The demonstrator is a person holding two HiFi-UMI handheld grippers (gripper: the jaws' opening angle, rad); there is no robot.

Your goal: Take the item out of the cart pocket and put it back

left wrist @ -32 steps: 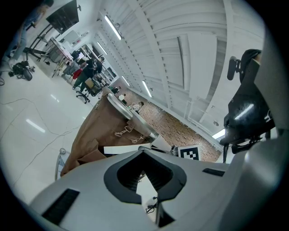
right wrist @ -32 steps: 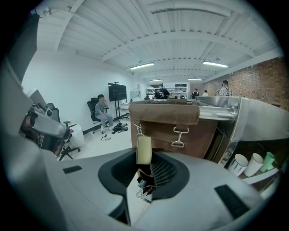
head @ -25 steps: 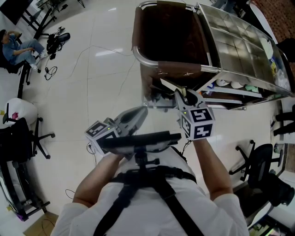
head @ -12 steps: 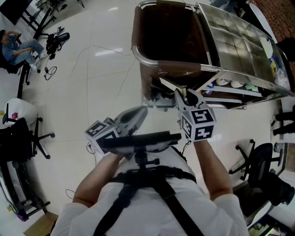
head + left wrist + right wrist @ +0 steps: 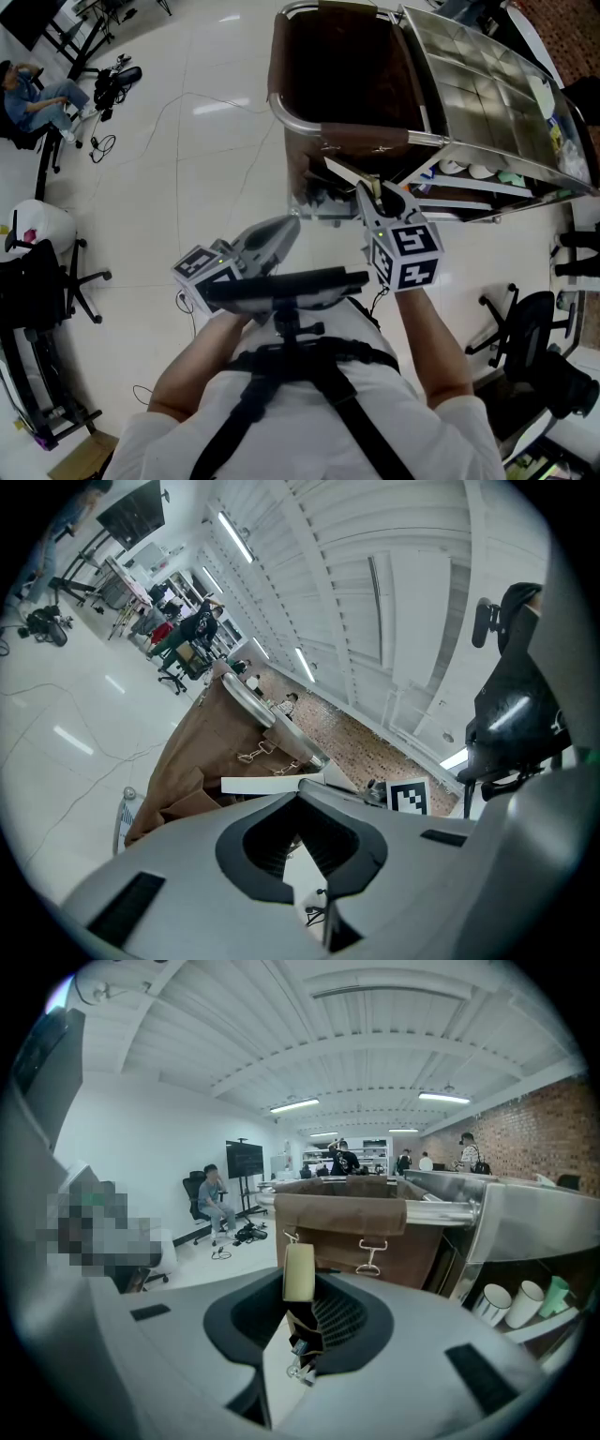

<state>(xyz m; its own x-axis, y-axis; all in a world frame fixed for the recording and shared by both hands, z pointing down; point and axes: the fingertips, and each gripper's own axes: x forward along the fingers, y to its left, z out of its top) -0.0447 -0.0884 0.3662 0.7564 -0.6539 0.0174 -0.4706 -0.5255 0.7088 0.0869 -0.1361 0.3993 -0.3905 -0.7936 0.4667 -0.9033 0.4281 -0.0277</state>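
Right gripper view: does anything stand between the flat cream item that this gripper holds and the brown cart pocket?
Nothing visible does. The right gripper grips the flat cream item, and only open air lies between it and the brown pocket ahead. The left gripper is off to the side, shut and empty.

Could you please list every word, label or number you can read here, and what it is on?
No words or numbers can be read.
Cube on the right gripper: square markers only, no letters.
Cube on the left gripper: the same.
Item in the right gripper: no print shows.
Cups: too small to tell.
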